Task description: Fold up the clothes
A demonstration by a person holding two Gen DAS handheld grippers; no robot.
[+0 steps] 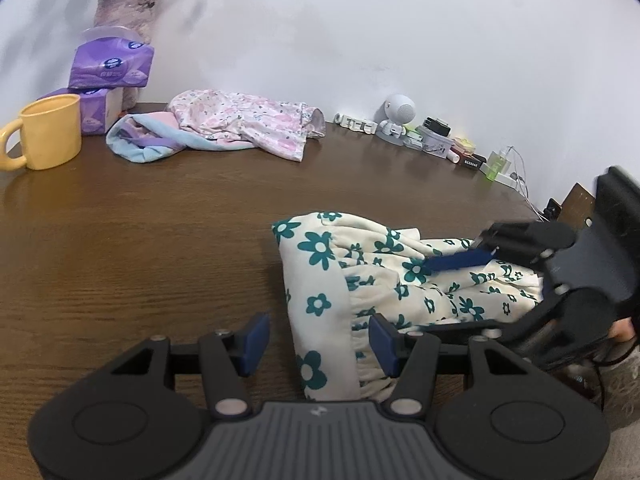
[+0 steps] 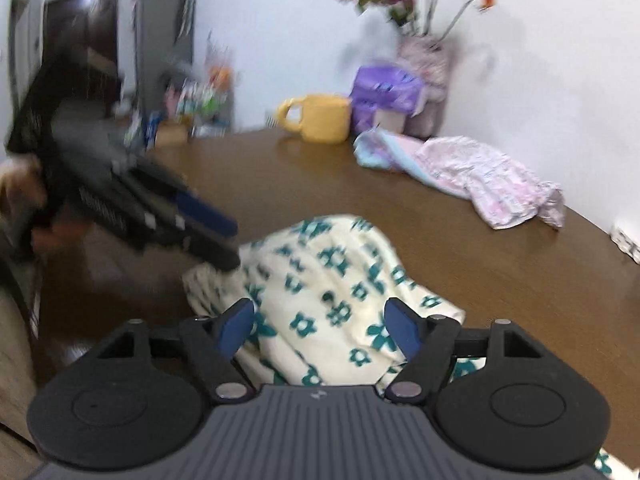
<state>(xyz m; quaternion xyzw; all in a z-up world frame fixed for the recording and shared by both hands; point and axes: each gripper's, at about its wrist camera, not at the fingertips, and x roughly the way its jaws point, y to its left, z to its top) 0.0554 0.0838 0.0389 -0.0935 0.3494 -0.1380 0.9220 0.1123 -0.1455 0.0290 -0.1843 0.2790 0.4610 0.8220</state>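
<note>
A cream garment with teal flowers (image 1: 360, 272) lies folded in a bundle on the brown table (image 1: 140, 240). My left gripper (image 1: 320, 342) stands open astride the bundle's near edge: its left pad is over bare wood and its right pad is over the gathered cloth. My right gripper (image 1: 468, 254) reaches in from the right over the top of the bundle. In the blurred right wrist view my right gripper (image 2: 320, 322) is open just above the garment (image 2: 332, 280), nothing pinched. My left gripper (image 2: 224, 236) comes in there from the left, and its fingertips meet the cloth's edge.
A pink flowered garment and a pastel cloth (image 1: 248, 120) lie heaped at the back of the table. A yellow mug (image 1: 48, 136), purple tissue packs (image 1: 112, 64) and a vase (image 1: 124, 12) stand at the back left. Small items and chargers (image 1: 432, 136) line the wall at the right.
</note>
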